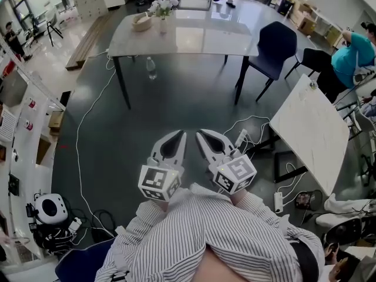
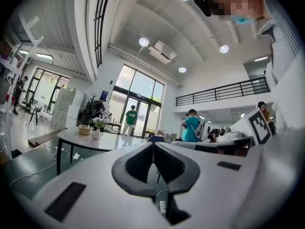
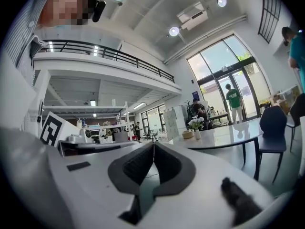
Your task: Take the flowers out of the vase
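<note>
Both the left tongs (image 1: 183,134) and the right tongs (image 1: 199,133) are closed and empty, held level side by side, well apart from the flowers (image 1: 163,4) standing in their vase (image 1: 163,24) on the far tabletop (image 1: 202,39).

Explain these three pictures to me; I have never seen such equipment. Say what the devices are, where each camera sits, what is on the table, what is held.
There is no robot: a person in a striped shirt holds two hand tools, the left gripper and the right gripper. One picture comes from a camera on the person's head, looking steeply down. The other two come from cameras riding on each gripper, looking along its jaws. Both pairs of jaws are shut with nothing between them, so nothing is held. Far across the room, a table carries a small vase of white flowers and a bowl beside it. The flowers are in the vase, far from both grippers.
</note>
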`<state>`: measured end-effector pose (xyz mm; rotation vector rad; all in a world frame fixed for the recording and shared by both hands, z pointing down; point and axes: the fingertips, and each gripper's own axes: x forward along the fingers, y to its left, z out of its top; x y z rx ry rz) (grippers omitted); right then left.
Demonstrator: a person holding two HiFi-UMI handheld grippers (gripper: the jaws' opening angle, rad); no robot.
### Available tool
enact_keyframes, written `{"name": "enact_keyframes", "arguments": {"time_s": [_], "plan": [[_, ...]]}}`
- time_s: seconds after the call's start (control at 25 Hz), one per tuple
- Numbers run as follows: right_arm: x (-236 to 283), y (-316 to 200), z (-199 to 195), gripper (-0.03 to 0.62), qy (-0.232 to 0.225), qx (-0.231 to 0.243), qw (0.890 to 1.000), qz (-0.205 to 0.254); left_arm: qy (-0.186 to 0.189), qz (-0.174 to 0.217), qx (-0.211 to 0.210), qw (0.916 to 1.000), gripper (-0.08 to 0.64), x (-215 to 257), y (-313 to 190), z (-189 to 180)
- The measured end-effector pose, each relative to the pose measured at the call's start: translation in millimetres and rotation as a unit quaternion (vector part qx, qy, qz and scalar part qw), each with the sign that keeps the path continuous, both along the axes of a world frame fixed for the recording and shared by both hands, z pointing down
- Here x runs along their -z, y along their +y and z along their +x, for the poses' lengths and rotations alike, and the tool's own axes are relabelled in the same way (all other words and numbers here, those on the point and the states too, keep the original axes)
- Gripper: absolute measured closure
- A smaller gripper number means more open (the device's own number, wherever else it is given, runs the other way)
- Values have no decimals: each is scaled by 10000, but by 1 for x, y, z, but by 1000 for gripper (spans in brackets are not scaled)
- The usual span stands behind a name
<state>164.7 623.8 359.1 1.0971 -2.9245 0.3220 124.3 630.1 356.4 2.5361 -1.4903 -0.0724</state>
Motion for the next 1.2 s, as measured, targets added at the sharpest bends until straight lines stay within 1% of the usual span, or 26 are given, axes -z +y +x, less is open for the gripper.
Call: {"name": "enact_keyframes", "arguments": {"time_s": [0.12,0.24,0.48,0.6,0.68,0.76,0.92,1.04,1.2], "plan": [[-4,-1,-10,577,76,10,10000,0,12,-32,-70,10000,541,-2,-2,-5],[-15,2,-18,575,36,61,9999,-108,76,-96,-159,9998,541,-10,0,-9],[-35,2,-34,577,91,67,9995,-288,67,-208,-148,9997,545,-22,-4,-25],[-32,-12,-30,575,-62,-143,9997,-188,168,-259,-101,9995,546,-24,-13,-30],[-29,-26,-25,577,-219,-339,9991,-84,216,-280,-63,9994,546,-24,-24,-34],[-30,-42,-25,577,-274,-392,9988,-90,197,-299,-68,9993,546,-26,-38,-38],[-32,-84,-35,577,-168,-295,9994,-113,152,-383,-251,9988,546,-33,-74,-41],[-31,-122,-41,575,-106,-160,9998,27,77,-354,-304,9989,545,-33,-117,-42],[-21,-185,-42,577,-202,-96,9997,88,5,-242,-280,9993,546,-21,-178,-42]]}}
